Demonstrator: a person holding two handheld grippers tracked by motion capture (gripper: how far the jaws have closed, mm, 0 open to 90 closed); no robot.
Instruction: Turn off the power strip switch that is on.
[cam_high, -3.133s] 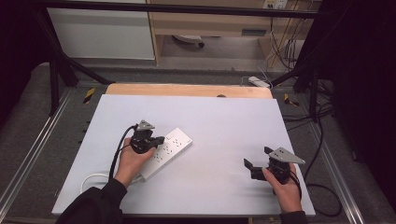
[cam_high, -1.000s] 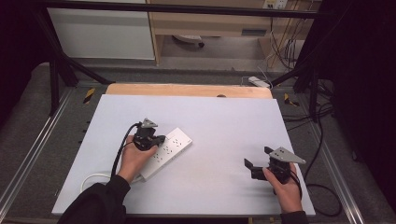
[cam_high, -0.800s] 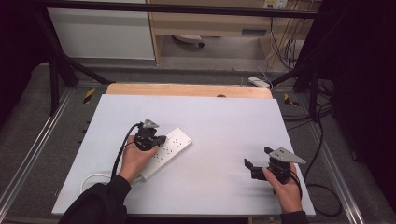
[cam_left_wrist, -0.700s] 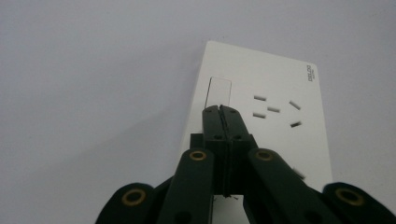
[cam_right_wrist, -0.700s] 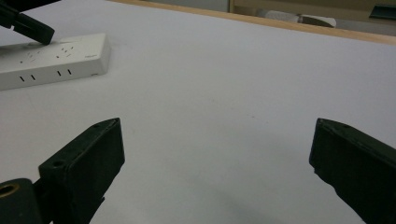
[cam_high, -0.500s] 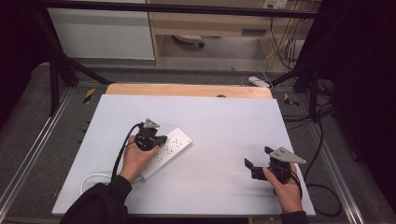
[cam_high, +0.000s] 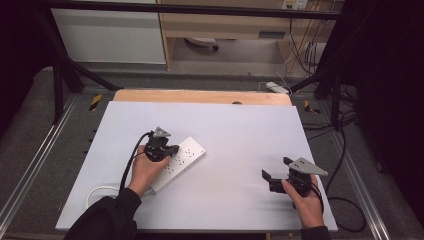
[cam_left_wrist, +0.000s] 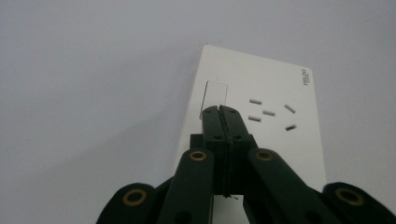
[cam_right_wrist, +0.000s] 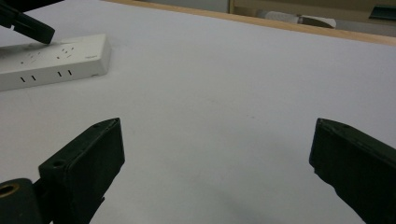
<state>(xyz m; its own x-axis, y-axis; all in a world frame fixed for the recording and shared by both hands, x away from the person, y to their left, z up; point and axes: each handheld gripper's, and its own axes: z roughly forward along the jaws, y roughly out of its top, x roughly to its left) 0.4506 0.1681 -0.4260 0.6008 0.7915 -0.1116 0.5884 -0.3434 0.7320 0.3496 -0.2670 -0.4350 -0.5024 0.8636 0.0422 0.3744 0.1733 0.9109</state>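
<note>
Power strip on white table, both grippers present.
Left gripper (cam_left_wrist: 219, 108), jaws together, tips over power strip (cam_left_wrist: 261, 116) rocker switch (cam_left_wrist: 214, 92); right gripper (cam_right_wrist: 215, 154) jaws apart, empty, well apart.

We take the white table top (cam_high: 240, 130) as our landmark. Along its far edge we see a bare wooden strip (cam_high: 200, 96). Beyond that, on the floor, lies a small white adapter (cam_high: 277, 88) among loose cables (cam_high: 300, 45). A pale wooden cabinet (cam_high: 225, 25) stands farther back, with a white panel (cam_high: 107, 35) to its left. Metal rails (cam_high: 30, 165) flank the table on both sides.
</note>
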